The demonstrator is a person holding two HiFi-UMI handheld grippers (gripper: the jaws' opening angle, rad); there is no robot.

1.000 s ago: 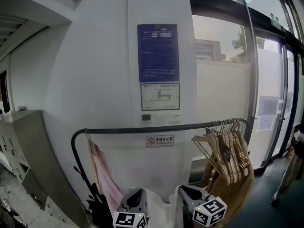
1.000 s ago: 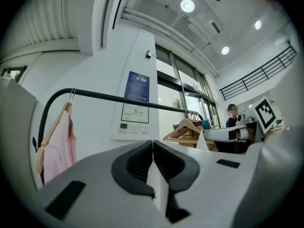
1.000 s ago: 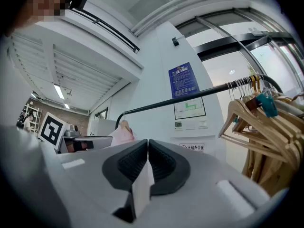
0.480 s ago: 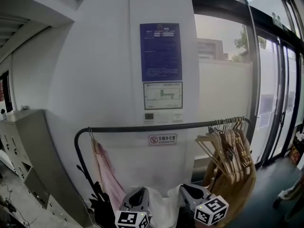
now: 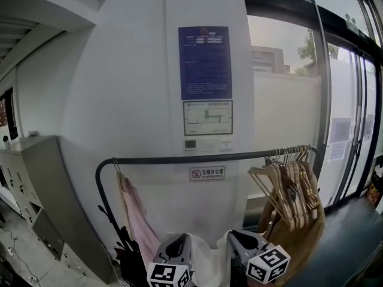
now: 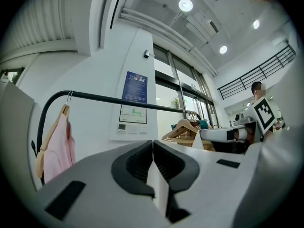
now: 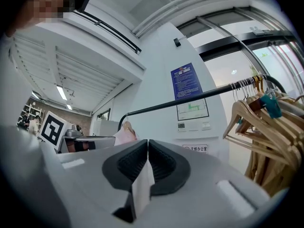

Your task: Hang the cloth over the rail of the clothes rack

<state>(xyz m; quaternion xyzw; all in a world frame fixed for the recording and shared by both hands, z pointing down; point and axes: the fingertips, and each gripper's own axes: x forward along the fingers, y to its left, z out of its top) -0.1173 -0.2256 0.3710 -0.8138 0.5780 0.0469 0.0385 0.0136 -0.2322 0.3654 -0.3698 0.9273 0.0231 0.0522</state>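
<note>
Left gripper (image 5: 178,244), at six o'clock in the head view, has its jaws clamped on an edge of the white cloth (image 5: 206,266). Right gripper (image 5: 240,241), toward five o'clock, pinches the same cloth, which spans between them, below the rail (image 5: 197,158) at their twelve o'clock.

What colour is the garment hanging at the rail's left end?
The garment is pale pink, clearest in the left gripper view.

Bright daylight floods through the glass doors (image 5: 341,130), ceiling spotlights (image 6: 185,4) glare, and fisheye edges bend and darken.
</note>
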